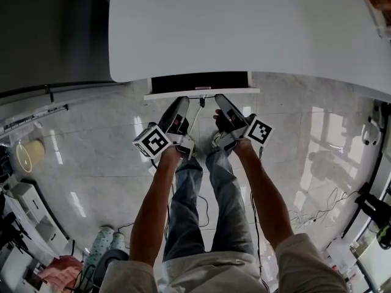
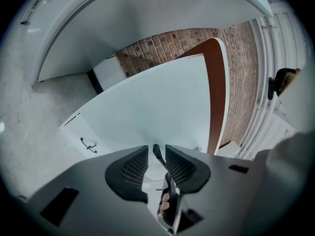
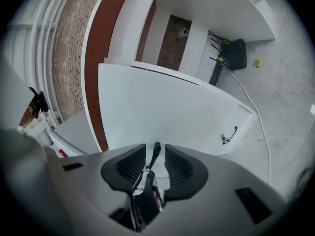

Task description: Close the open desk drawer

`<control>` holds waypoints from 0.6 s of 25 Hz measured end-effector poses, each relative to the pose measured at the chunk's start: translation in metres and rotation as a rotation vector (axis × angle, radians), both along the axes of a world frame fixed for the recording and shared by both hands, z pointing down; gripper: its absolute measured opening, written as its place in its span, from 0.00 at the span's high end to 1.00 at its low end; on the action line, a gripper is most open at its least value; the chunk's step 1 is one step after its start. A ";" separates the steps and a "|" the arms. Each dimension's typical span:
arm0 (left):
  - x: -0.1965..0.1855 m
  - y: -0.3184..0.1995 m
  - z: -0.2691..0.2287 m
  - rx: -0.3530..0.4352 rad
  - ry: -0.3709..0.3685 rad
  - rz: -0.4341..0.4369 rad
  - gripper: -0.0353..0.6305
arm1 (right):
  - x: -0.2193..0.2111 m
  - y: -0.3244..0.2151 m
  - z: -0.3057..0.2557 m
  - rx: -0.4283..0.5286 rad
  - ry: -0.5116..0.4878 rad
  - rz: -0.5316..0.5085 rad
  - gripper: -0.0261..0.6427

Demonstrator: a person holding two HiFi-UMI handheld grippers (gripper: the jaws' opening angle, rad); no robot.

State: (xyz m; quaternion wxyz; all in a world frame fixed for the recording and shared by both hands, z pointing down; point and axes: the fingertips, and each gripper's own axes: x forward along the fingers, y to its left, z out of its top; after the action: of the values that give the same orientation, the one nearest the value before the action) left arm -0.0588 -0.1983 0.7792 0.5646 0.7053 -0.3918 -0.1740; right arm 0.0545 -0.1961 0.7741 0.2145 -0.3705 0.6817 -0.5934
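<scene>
Drawer; left claw, right claw outstretched

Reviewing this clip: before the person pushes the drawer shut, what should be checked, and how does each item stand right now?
1. drawer sticks out from under the desk, so there is something to push: ok.
2. left gripper and right gripper are both up at the drawer's front: ok.
3. Contact with the front: cannot tell.
4. Both pairs of jaws narrowly apart, gripping nothing: ok.
5. Contents sit below the drawer's rim: cannot tell.
</scene>
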 end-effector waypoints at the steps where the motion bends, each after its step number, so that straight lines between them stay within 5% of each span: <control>1: 0.001 -0.002 0.000 0.001 0.000 0.004 0.77 | -0.001 -0.002 0.000 -0.002 0.004 -0.004 0.77; 3: 0.003 -0.005 -0.002 0.008 0.001 0.016 0.81 | -0.001 -0.003 0.000 -0.006 0.020 -0.007 0.87; 15: 0.005 -0.010 -0.004 -0.002 0.020 0.028 0.85 | 0.001 -0.007 -0.002 0.012 0.036 -0.004 0.87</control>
State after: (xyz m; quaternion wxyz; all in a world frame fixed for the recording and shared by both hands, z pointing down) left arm -0.0542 -0.2080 0.7751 0.5716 0.7083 -0.3765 -0.1727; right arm 0.0552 -0.2035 0.7725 0.2031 -0.3784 0.6897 -0.5831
